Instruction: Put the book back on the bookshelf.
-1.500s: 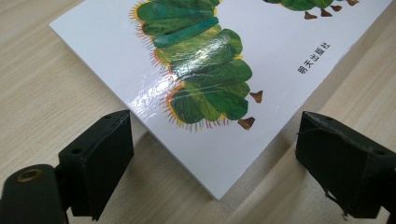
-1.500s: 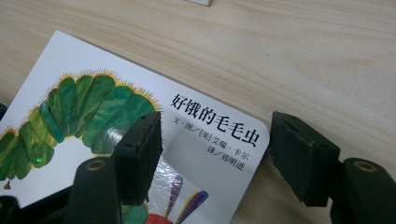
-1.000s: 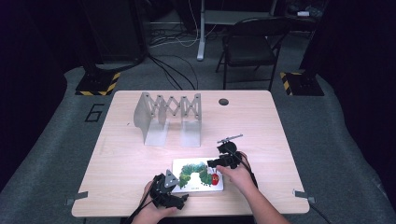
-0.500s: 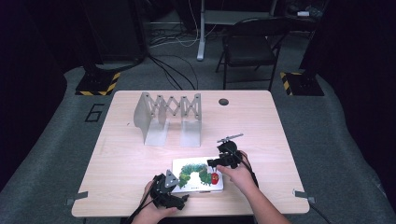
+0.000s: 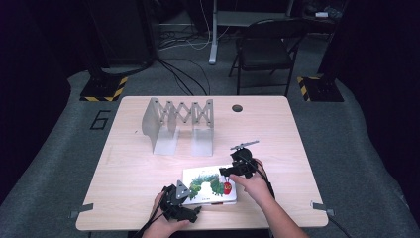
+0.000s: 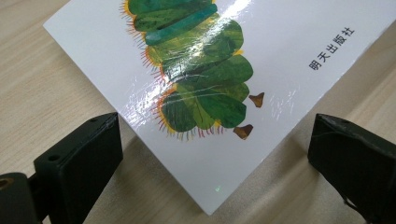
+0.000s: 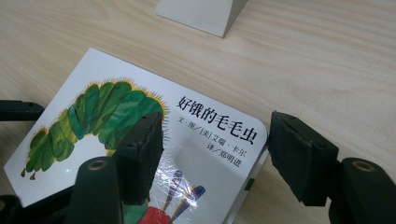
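Here, from above, a picture book [image 5: 209, 185] lies flat near the table's [image 5: 124, 163] near edge, with a grey folding rack [image 5: 178, 124] standing farther back. The left gripper [image 5: 190, 196] sits at the book's near left corner, the right gripper [image 5: 229, 171] at its far right corner. In the left gripper view, the jaws stand wide apart, straddling the book's corner without touching. In the right gripper view, the jaws are spread too, one over the cover, one just beyond the edge.
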Action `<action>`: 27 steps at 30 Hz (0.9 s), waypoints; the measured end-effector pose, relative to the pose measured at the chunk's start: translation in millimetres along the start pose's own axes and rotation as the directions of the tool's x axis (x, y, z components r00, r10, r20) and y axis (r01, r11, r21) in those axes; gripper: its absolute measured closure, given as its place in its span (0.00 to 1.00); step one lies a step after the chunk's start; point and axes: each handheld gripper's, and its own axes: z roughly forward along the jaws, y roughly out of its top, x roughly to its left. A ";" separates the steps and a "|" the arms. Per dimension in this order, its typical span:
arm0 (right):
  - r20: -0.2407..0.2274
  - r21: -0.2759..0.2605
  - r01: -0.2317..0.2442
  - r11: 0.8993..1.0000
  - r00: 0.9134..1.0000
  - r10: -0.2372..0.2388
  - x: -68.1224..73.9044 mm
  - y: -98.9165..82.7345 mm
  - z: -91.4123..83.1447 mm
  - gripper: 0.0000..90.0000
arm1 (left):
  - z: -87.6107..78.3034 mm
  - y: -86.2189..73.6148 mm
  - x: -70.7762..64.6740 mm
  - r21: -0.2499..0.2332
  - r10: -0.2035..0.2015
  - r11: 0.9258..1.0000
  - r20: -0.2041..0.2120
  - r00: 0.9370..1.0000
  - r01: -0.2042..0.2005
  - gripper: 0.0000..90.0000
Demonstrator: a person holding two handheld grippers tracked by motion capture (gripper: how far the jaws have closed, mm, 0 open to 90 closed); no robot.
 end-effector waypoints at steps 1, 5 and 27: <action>0.002 0.005 0.001 1.000 1.000 -0.001 0.4 0.1 0.0 0.39 | 0.6 0.1 -0.7 -0.002 -0.004 1.000 -0.004 1.000 0.004 0.02; 0.010 0.006 0.005 1.000 1.000 -0.005 3.0 1.5 -2.4 0.40 | 1.5 0.3 -1.5 -0.004 -0.013 1.000 -0.005 1.000 0.013 0.00; 0.003 -0.023 0.027 0.999 1.000 -0.027 16.7 2.3 -6.8 0.41 | 0.7 1.7 -0.4 0.010 -0.074 0.997 -0.082 0.994 0.075 0.00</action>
